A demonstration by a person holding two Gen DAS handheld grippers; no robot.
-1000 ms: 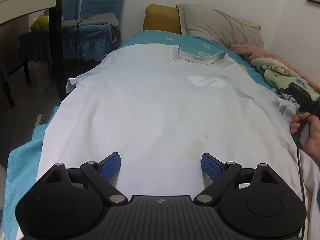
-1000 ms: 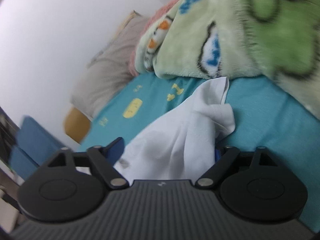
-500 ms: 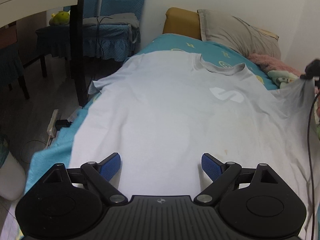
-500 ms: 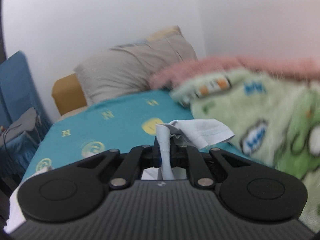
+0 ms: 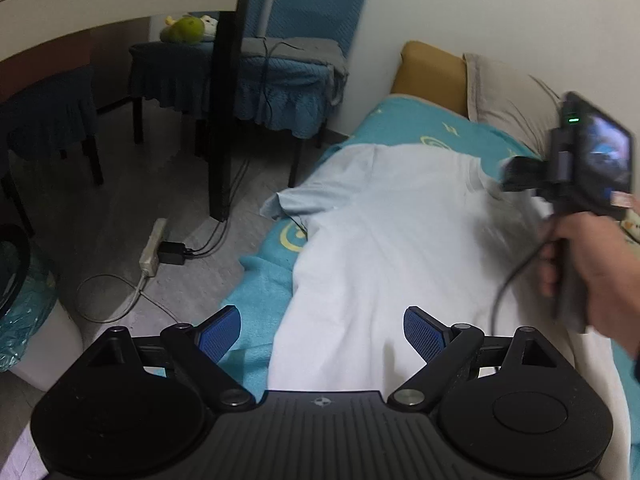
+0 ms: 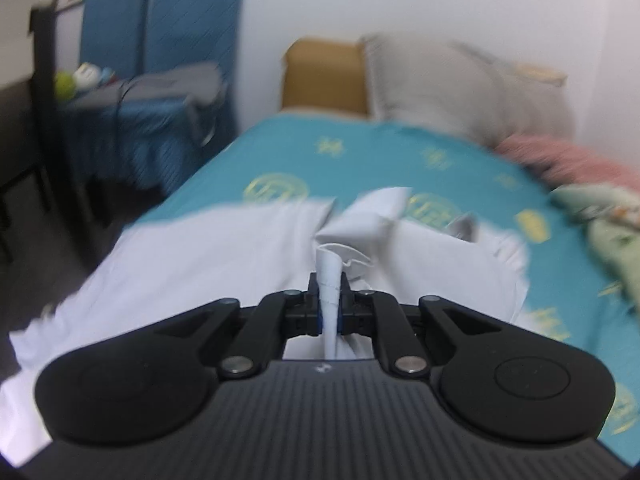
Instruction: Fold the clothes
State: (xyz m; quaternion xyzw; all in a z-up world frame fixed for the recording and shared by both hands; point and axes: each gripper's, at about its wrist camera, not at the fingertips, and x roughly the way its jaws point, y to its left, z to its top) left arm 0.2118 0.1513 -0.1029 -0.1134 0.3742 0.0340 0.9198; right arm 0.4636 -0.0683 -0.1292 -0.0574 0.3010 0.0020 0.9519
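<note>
A pale white T-shirt (image 5: 384, 248) lies spread on the teal bed sheet (image 5: 256, 292). In the right wrist view my right gripper (image 6: 330, 300) is shut on the shirt's right sleeve (image 6: 370, 220), a pinch of cloth standing up between the pads, held above the shirt body (image 6: 208, 252). The left wrist view shows that gripper's body and the hand holding it (image 5: 592, 248) over the shirt's right part. My left gripper (image 5: 320, 330) stands open near the shirt's lower left edge, nothing between its blue pads (image 5: 220, 330).
A tan cushion (image 5: 432, 72) and a grey pillow (image 5: 504, 96) lie at the bed's head, a green patterned blanket (image 6: 600, 232) along the right side. Left of the bed is floor with a power strip (image 5: 154, 246), cables, a dark post (image 5: 226, 92) and blue-covered chairs (image 5: 256, 80).
My right gripper closed on the sleeve, lifted it off the sheet and carried it left over the shirt. My left gripper drifted left toward the bed's edge, staying open.
</note>
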